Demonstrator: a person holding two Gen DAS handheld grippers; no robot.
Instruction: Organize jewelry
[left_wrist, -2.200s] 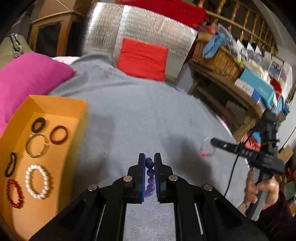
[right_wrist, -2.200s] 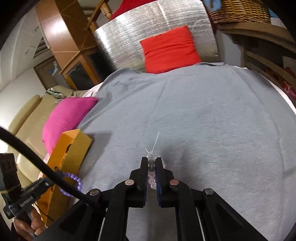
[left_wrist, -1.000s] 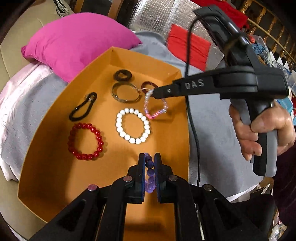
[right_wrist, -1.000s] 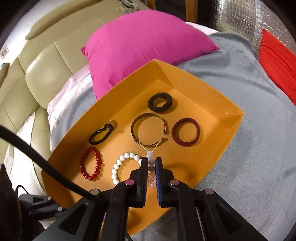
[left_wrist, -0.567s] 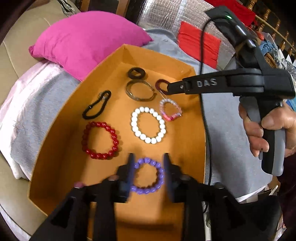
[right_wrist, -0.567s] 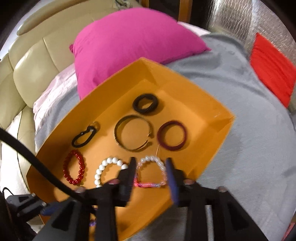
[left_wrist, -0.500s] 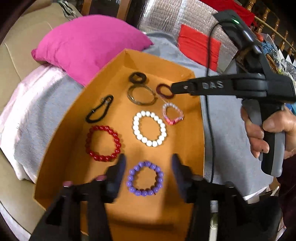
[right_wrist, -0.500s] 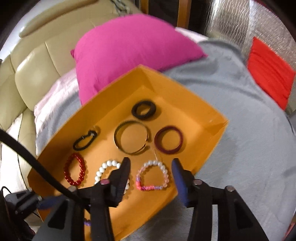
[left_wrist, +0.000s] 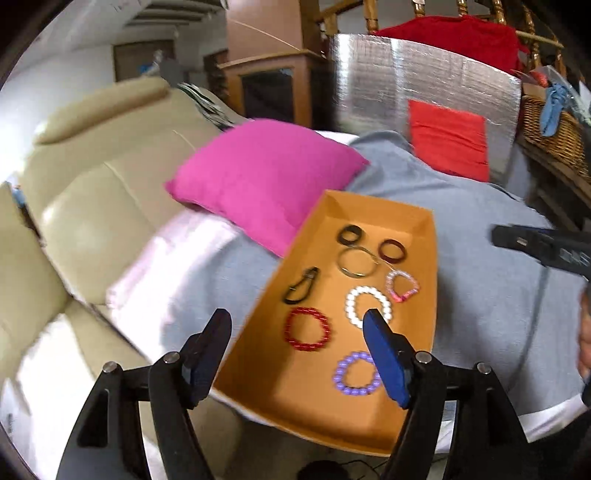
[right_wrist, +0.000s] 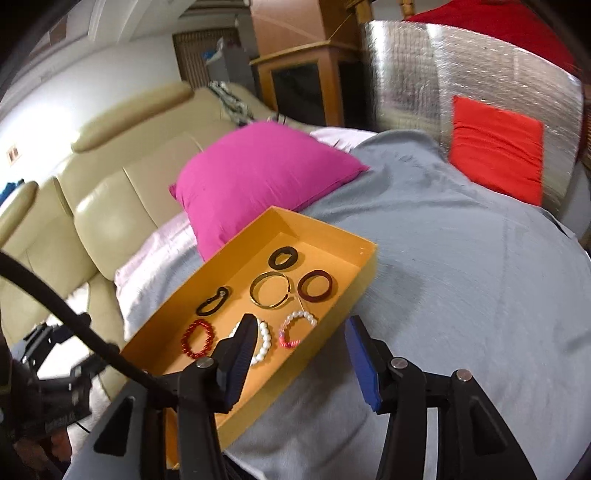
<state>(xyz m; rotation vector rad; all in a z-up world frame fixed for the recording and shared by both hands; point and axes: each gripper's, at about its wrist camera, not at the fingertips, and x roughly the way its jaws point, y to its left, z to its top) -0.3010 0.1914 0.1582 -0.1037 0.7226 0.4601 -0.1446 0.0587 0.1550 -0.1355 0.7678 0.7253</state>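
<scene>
An orange tray (left_wrist: 369, 202) lies on the grey blanket (left_wrist: 480, 295) and holds several bracelets. The purple bead bracelet (left_wrist: 356, 373) rests loose near its front end. The pink and clear bracelet (left_wrist: 402, 286) lies beside the white pearl one (left_wrist: 365, 306). My left gripper (left_wrist: 297, 325) hangs above the tray's near end, jaws opening, nothing between them. My right gripper (right_wrist: 301, 323) hovers over the tray's right wall (right_wrist: 332, 321), jaws also opening and empty, with the pink and clear bracelet (right_wrist: 297, 328) below it. In the left wrist view the right gripper's finger (left_wrist: 543, 247) shows at the right edge.
In the tray also lie a red bead bracelet (left_wrist: 307, 328), a gold bangle (left_wrist: 356, 262), a dark red ring (left_wrist: 393, 250), a black scrunchie (left_wrist: 350, 234) and a black clip (left_wrist: 301, 290). A pink cushion (left_wrist: 266, 177) and a beige sofa (left_wrist: 92, 192) are at the left.
Both grippers opened and let go of their bracelets, which now lie in the tray. Both have risen and pulled back from it, the right one moving off to the right.
</scene>
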